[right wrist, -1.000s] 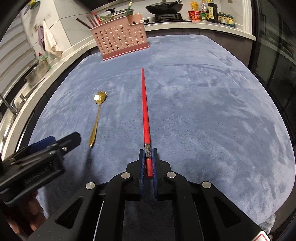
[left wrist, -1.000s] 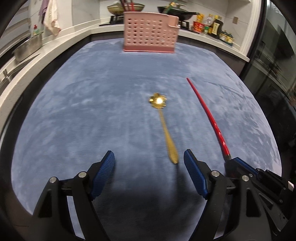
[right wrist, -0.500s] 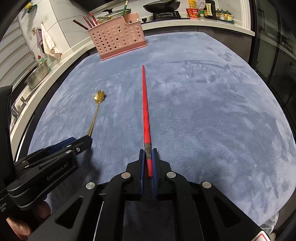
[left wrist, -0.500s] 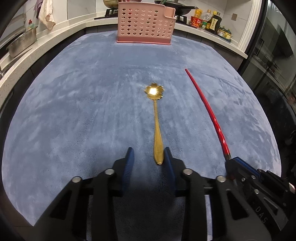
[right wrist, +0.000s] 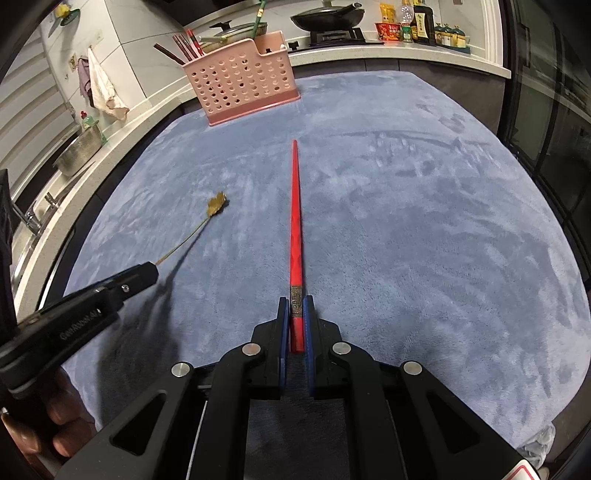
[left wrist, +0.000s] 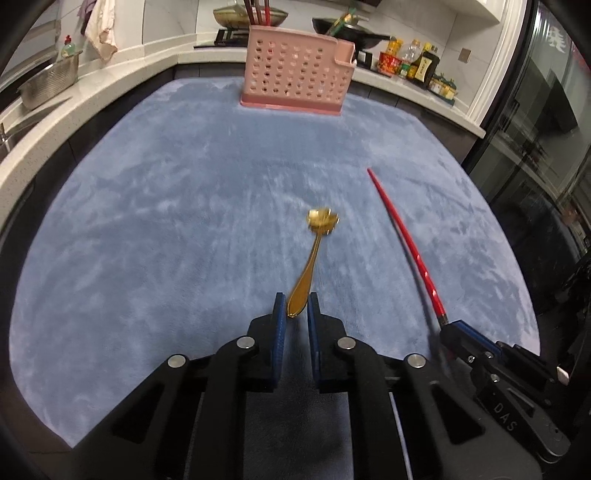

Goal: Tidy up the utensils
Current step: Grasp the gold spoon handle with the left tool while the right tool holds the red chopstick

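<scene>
A gold spoon (left wrist: pixel 314 254) with a flower-shaped bowl points away from me over the blue cloth (left wrist: pixel 166 229). My left gripper (left wrist: pixel 295 306) has the end of its handle between the blue pads, and the jaws are closing on it. In the right wrist view the spoon (right wrist: pixel 217 203) hangs clear of the cloth and casts a shadow below. My right gripper (right wrist: pixel 295 306) is shut on the butt of a red chopstick (right wrist: pixel 295 221), which points at the pink perforated basket (right wrist: pixel 243 81). That chopstick (left wrist: pixel 406 240) and the right gripper (left wrist: pixel 454 328) show at the right of the left wrist view.
The pink basket (left wrist: pixel 295 70) stands at the cloth's far edge with dark chopsticks (right wrist: pixel 184 44) in its left end. Behind it a white counter (left wrist: pixel 110 74) carries a wok (right wrist: pixel 325 16), bottles (left wrist: pixel 417 62) and a metal colander (left wrist: pixel 48 81). A person's fingers (right wrist: pixel 40 439) hold the left gripper.
The left jaws went from wide apart to pinched on the spoon's handle. The spoon has come up off the cloth and its bowl has swung to the right. The right gripper and chopstick stayed put.
</scene>
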`<move>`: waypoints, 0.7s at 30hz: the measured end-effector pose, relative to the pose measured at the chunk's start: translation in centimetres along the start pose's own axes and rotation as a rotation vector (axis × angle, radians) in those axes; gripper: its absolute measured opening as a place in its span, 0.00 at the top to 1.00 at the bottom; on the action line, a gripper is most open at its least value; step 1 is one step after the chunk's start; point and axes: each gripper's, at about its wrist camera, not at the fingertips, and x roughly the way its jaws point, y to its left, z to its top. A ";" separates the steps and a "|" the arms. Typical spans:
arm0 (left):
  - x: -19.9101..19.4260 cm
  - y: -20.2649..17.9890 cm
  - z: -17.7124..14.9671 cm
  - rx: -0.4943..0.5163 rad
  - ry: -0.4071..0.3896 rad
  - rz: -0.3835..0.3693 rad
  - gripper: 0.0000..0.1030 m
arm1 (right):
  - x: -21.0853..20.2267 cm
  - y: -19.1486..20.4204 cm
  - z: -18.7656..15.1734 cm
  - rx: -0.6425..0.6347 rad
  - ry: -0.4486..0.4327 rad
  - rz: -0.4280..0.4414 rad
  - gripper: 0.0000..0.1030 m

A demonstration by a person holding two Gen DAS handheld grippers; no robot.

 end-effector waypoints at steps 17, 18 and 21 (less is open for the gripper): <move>-6.3 -0.6 5.1 0.027 -0.166 -0.014 0.99 | -7.2 1.0 5.8 -0.001 -0.206 0.048 0.99; -6.4 -0.6 5.3 0.029 -0.168 -0.014 1.00 | -7.5 1.0 6.2 0.001 -0.216 0.048 0.99; -6.6 -0.6 5.7 0.026 -0.172 -0.016 1.00 | -8.2 0.8 7.3 0.010 -0.245 0.056 0.99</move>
